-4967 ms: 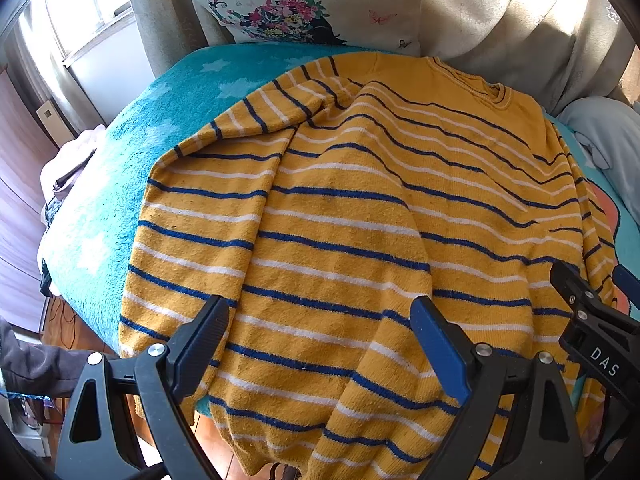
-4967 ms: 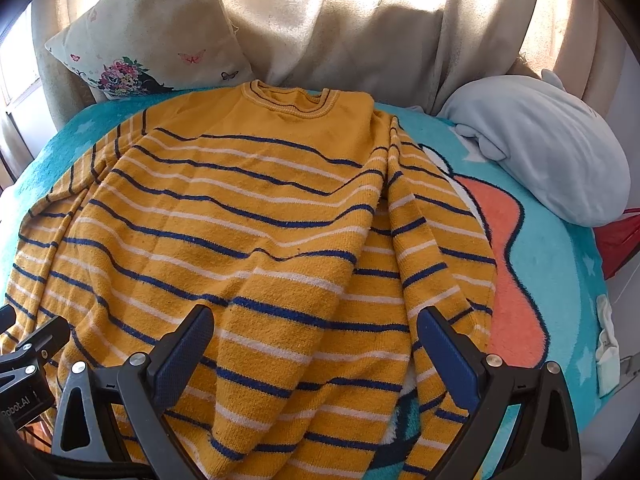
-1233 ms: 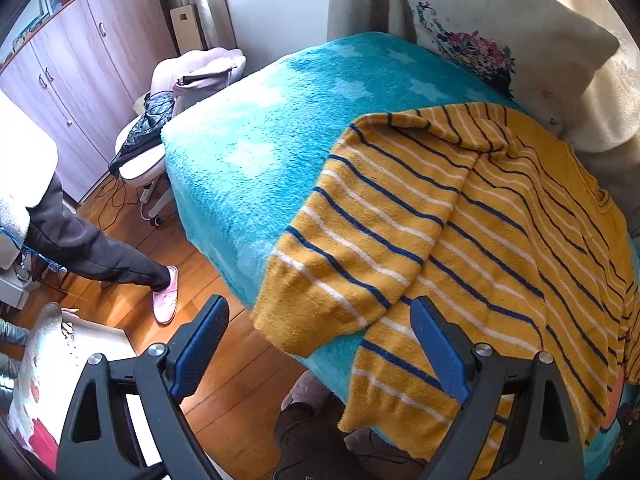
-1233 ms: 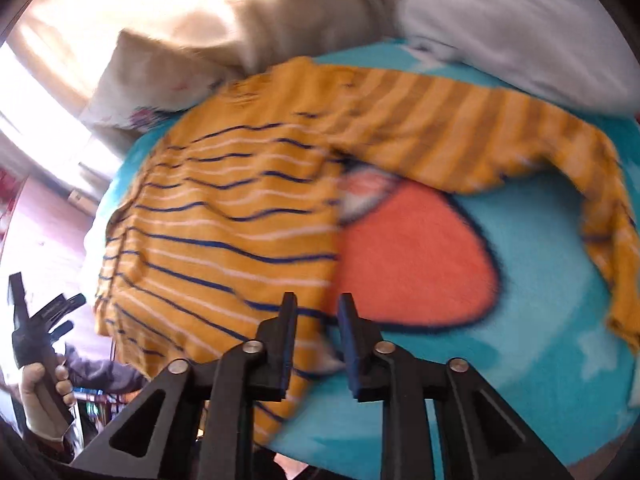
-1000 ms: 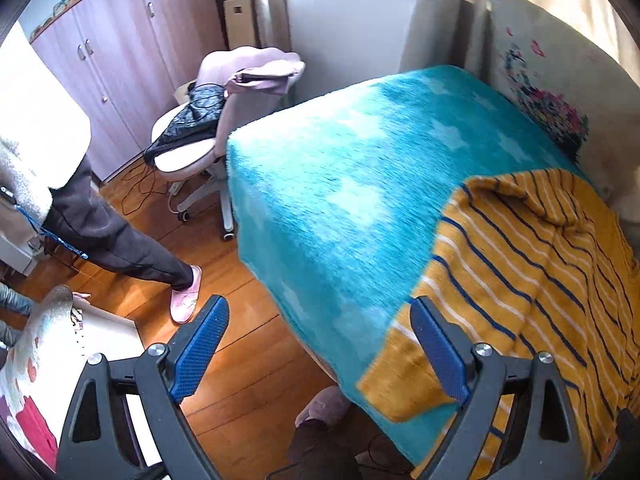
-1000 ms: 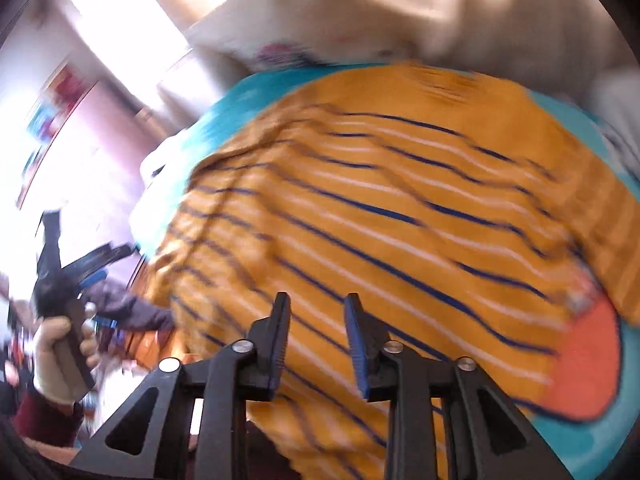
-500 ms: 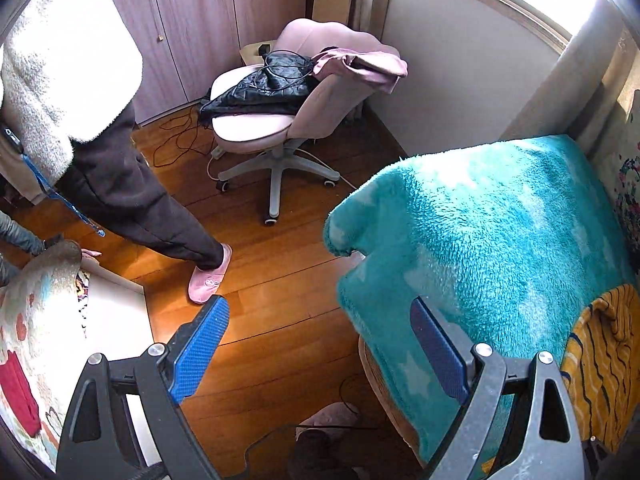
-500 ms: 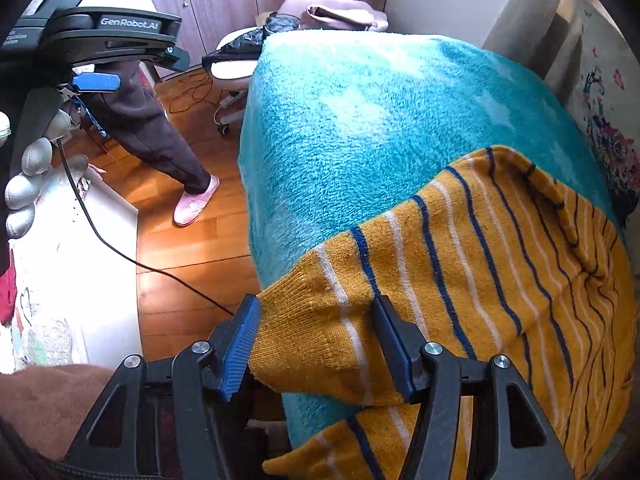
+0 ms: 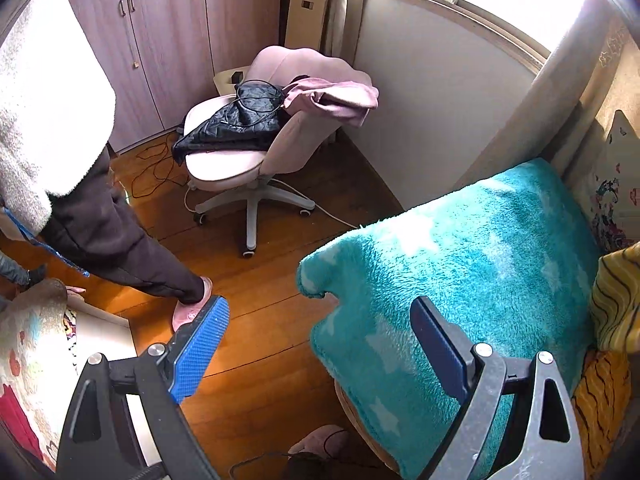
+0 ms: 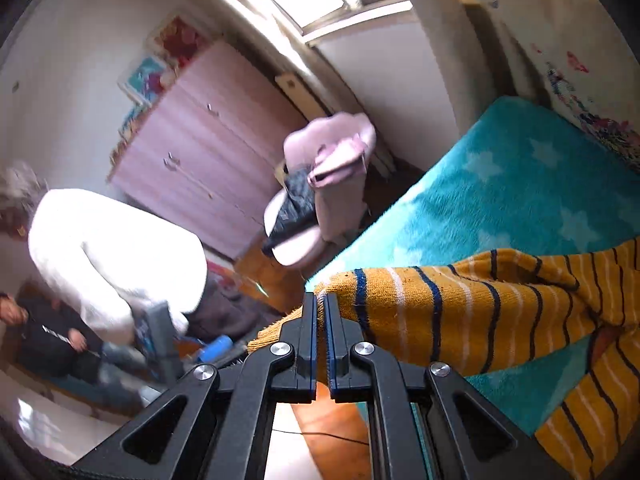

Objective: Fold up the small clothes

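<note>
Half a second back the right gripper (image 10: pixel 320 312) had its jaws spread around the sleeve cuff; now they are clamped tight, and the cuff of the sweater (image 10: pixel 460 320) is pinched between them, lifted clear of the blanket (image 10: pixel 520 184). From the pads the sleeve stretches away to the right, yellow knit with navy and white stripes, sagging a little in mid-air before it meets the rest of the sweater lying on the bed. Below it, at lower right, another striped part hangs over the bed edge.

Over on the left, that gripper (image 9: pixel 316 344) has swung off the sweater since a second ago and now looks down past the bed corner at the wooden floor (image 9: pixel 260 280). Its jaws stand wide, blue pads (image 9: pixel 196 352) well apart, nothing between them. One finger sits over the floor, the other over the teal blanket's corner (image 9: pixel 460 260). Only a sliver of sweater (image 9: pixel 616 300) shows at the far right edge of this view, bunched on the blanket, with more draping down below it.

Beyond the bed a pink chair (image 9: pixel 256 152) holds a black jacket (image 9: pixel 236 120) and a mauve garment (image 9: pixel 340 96). A person (image 9: pixel 48 120) in a white fleece top and dark trousers stands on the floor at left, pink slipper (image 9: pixel 192 308) just beside the left gripper's finger in the picture. Cupboards (image 9: pixel 160 32) line the back wall under bright window light.
</note>
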Demonstrator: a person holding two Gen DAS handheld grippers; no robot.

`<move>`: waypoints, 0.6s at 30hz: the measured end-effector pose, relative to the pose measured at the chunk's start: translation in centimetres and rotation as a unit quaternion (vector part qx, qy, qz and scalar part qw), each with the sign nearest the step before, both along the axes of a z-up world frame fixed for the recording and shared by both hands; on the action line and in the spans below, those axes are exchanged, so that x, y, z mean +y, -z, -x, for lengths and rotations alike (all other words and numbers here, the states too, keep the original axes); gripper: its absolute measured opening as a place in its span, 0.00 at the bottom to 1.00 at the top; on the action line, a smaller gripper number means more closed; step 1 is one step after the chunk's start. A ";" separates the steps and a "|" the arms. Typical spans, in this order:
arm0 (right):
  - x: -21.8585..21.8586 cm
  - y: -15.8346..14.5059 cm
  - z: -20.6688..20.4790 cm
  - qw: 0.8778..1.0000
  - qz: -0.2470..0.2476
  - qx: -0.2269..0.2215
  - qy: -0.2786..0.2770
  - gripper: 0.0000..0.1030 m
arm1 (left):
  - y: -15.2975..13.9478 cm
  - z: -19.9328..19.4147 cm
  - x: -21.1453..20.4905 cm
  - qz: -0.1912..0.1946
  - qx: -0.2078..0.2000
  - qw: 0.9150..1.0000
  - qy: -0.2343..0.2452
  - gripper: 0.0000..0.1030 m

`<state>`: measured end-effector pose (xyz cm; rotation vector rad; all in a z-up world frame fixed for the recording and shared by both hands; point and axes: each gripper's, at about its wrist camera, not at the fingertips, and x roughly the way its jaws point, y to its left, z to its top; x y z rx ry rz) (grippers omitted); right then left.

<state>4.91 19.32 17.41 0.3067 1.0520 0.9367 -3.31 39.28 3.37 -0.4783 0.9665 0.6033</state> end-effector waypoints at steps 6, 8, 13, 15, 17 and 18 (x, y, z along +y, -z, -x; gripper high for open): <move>-17.7 -2.9 -0.8 0.977 -0.086 0.006 0.197 0.04 | -0.7 -3.2 -2.6 -0.004 -0.008 0.999 0.054 0.90; -24.4 -1.1 0.4 0.957 -0.057 0.013 0.283 0.04 | -0.6 -4.5 -4.0 -0.001 -0.005 0.997 0.075 0.90; -34.2 5.5 5.1 0.833 0.290 0.005 0.472 0.08 | 0.0 -7.3 -7.2 0.014 -0.003 0.993 0.121 0.90; -35.6 6.5 6.4 0.824 0.296 0.021 0.482 0.15 | 0.2 -8.3 -8.6 0.012 -0.001 0.990 0.142 0.90; -35.4 6.3 6.6 0.842 0.262 0.024 0.471 0.40 | 0.3 -9.2 -9.9 0.013 0.000 0.986 0.163 0.90; -34.2 5.8 6.2 0.852 0.251 0.010 0.458 0.50 | 0.4 -9.5 -10.5 0.014 0.000 0.985 0.171 0.90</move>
